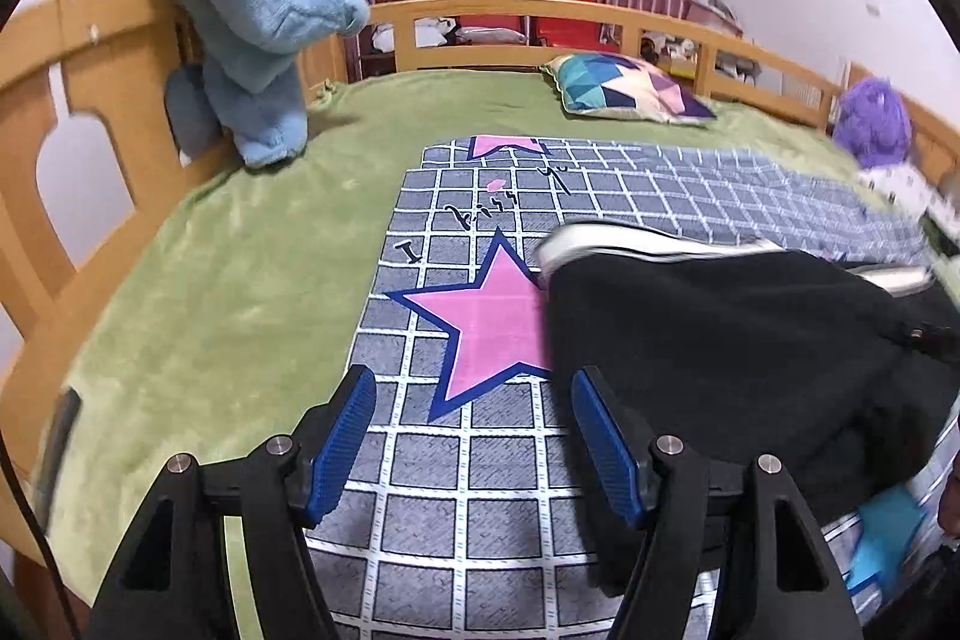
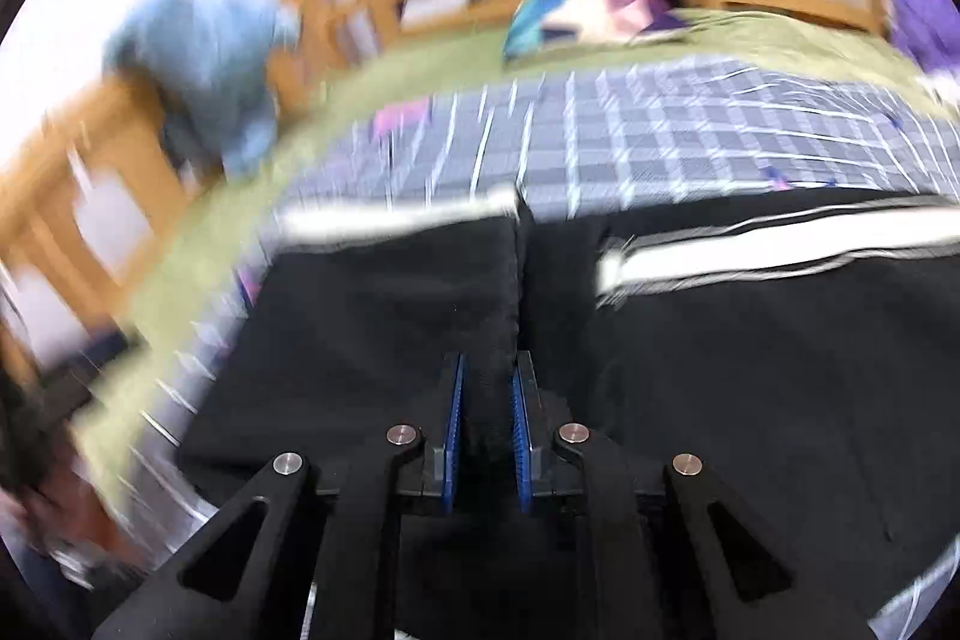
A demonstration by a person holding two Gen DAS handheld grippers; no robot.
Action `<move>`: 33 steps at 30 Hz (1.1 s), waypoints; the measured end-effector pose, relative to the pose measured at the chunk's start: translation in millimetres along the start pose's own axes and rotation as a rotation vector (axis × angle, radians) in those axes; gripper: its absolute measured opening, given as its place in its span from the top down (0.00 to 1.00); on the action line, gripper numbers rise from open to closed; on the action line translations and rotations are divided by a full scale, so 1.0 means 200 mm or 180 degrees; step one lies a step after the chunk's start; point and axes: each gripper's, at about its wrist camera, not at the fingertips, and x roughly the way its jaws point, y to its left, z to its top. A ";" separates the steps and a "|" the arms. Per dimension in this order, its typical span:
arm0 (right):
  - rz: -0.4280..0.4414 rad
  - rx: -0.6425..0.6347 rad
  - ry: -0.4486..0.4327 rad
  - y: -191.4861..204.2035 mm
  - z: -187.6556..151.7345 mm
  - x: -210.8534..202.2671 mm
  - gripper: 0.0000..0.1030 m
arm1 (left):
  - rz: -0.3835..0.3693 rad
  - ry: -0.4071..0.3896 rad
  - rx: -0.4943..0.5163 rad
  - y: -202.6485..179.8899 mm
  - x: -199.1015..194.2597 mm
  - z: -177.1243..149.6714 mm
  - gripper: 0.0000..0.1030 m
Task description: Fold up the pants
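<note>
Bed, covered by a green blanket and enclosed by a wooden rail along its far and left sides. A grey checked sheet with white grid lines and a pink star lies over the blanket and carries the work.

Black pants with a white side stripe, lying on the checked sheet toward the right in the left wrist view; in the right wrist view the pants fill the lower half of the picture, with a vertical fold or seam running up from between the fingers. That view is heavily motion-blurred, so fine detail of the cloth cannot be made out.

Blue plush garment, draped over the left corner of the rail and hanging down to the blanket. Patterned pillow, resting on the blanket near the far rail. Purple fluffy object, at the right end of the bed.

Left claw: fingers spread wide apart, blue ribbed pads facing each other, nothing between them; it hangs above the checked sheet, with its right finger just beside the edge of the pants.

Right claw: fingers drawn close together, clamped on a ridge of the black pants fabric that rises between the blue pads.
</note>
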 end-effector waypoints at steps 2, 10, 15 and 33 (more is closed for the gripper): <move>0.0021 0.0124 -0.0115 -0.08 0.01 -0.11 0.86 | -0.0106 0.0011 -0.0160 0.04 0.00 0.00 0.36; -0.0361 -0.0252 0.0524 -0.05 -0.20 0.11 0.66 | -0.0147 0.0132 -0.0414 0.09 0.03 -0.04 0.35; -0.0337 0.0090 0.0319 -0.13 -0.14 0.06 0.38 | -0.0155 0.0158 -0.0423 0.07 0.03 -0.06 0.35; -0.0369 0.0502 0.0386 -0.36 -0.17 -0.06 0.82 | -0.0468 0.0273 -0.0092 -0.15 0.01 -0.08 0.35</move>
